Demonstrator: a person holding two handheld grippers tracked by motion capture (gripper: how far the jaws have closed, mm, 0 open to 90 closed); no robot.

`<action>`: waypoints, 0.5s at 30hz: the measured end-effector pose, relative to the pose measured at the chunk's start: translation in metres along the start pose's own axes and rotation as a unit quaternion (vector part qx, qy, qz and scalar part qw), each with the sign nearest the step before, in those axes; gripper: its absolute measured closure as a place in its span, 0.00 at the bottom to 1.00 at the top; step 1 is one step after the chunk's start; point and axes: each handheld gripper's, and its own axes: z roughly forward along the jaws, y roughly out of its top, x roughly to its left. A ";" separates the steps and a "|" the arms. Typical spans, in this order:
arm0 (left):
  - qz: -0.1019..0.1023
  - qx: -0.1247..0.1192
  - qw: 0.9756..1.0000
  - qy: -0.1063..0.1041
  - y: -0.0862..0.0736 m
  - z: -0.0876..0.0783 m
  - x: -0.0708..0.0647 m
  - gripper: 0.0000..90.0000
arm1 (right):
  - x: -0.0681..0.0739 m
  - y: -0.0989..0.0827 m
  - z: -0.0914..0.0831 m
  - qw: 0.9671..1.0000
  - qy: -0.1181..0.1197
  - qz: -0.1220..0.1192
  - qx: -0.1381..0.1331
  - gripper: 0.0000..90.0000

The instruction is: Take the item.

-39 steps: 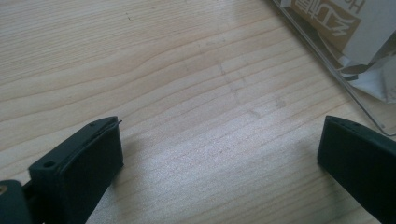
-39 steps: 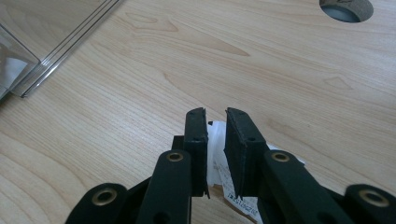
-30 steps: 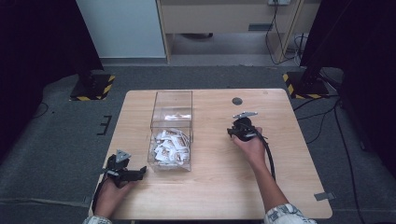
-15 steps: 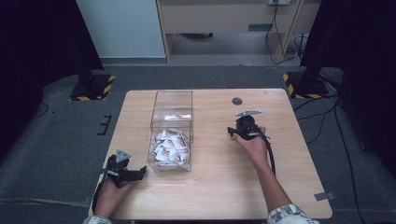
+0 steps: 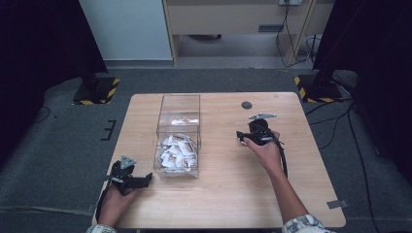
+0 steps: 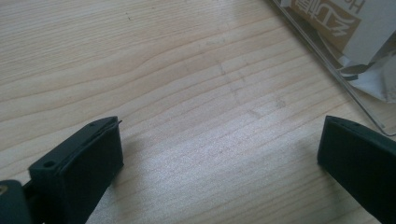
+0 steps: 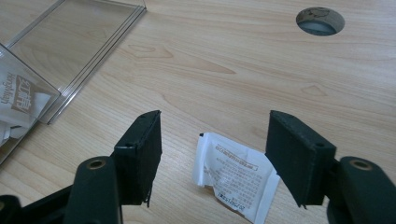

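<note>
A white printed packet (image 7: 233,175) lies flat on the wooden table (image 5: 228,194), between the jaws of my right gripper (image 7: 215,123). Those jaws have just been opening and now stand apart from the packet, not pressing it. In the high view my right gripper (image 5: 241,137) sits right of the clear box (image 5: 179,104) and points left. The box's near compartment holds several white packets (image 5: 177,150). My left gripper (image 5: 145,179) rests at the table's front left, near the box's front corner. In its own view my left gripper (image 6: 220,126) is wide open over bare wood.
A round cable hole (image 5: 247,105) lies in the table behind the right gripper, also seen as a hole (image 7: 320,21) in the right gripper view. The box's far compartment (image 7: 79,42) shows bare. The box edge (image 6: 327,60) sits close to the left gripper's right jaw.
The right hand has edged slightly to the right beside the box. The left hand and its gripper have stayed where they were.
</note>
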 end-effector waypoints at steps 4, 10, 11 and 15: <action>0.000 0.000 1.000 0.000 0.000 0.000 0.000 0.00 | -0.001 0.001 -0.002 1.000 -0.005 0.002 -0.005 0.34; 0.000 0.000 1.000 0.000 0.000 0.000 0.000 0.00 | 0.000 0.002 -0.006 1.000 -0.005 0.010 -0.008 0.25; 0.000 0.000 1.000 0.000 0.000 0.000 0.000 0.00 | 0.000 0.002 -0.006 1.000 -0.005 0.010 -0.008 0.25; 0.000 0.000 1.000 0.000 0.000 0.000 0.000 0.00 | -0.002 0.002 -0.009 1.000 0.002 0.015 -0.010 0.20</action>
